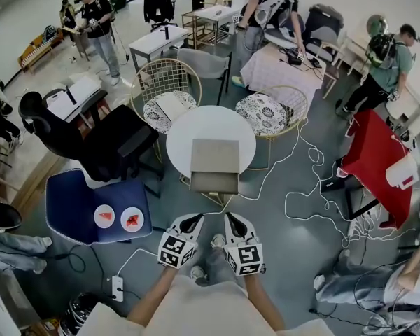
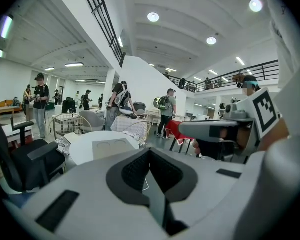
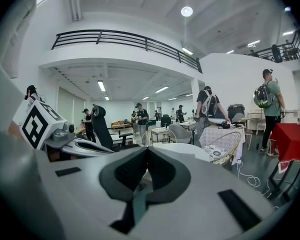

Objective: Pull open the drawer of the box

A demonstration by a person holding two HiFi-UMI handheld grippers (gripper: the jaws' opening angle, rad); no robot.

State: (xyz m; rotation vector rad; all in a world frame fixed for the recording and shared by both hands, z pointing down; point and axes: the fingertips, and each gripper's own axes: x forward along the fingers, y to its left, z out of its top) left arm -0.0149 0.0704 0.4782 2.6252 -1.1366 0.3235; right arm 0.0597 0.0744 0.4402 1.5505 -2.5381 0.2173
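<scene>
At the lower left of the head view, a blue padded chair (image 1: pixel 70 201) carries two small white plates (image 1: pixel 105 216). To its right, at bottom centre, the bare left forearm (image 1: pixel 148 298) rises from the bottom edge and slants inward to the left gripper (image 1: pixel 194 221). This gripper's jaws are closed together on nothing. Above the gripper tips, mid-frame, the flat grey-beige box (image 1: pixel 214 158) lies on a round white table (image 1: pixel 185 131). The box's darker near face is turned toward both grippers and is clear of them. The right gripper (image 1: pixel 231 220) sits just beside the left, also closed and empty, and the right forearm (image 1: pixel 264 301) slants inward to it.
</scene>
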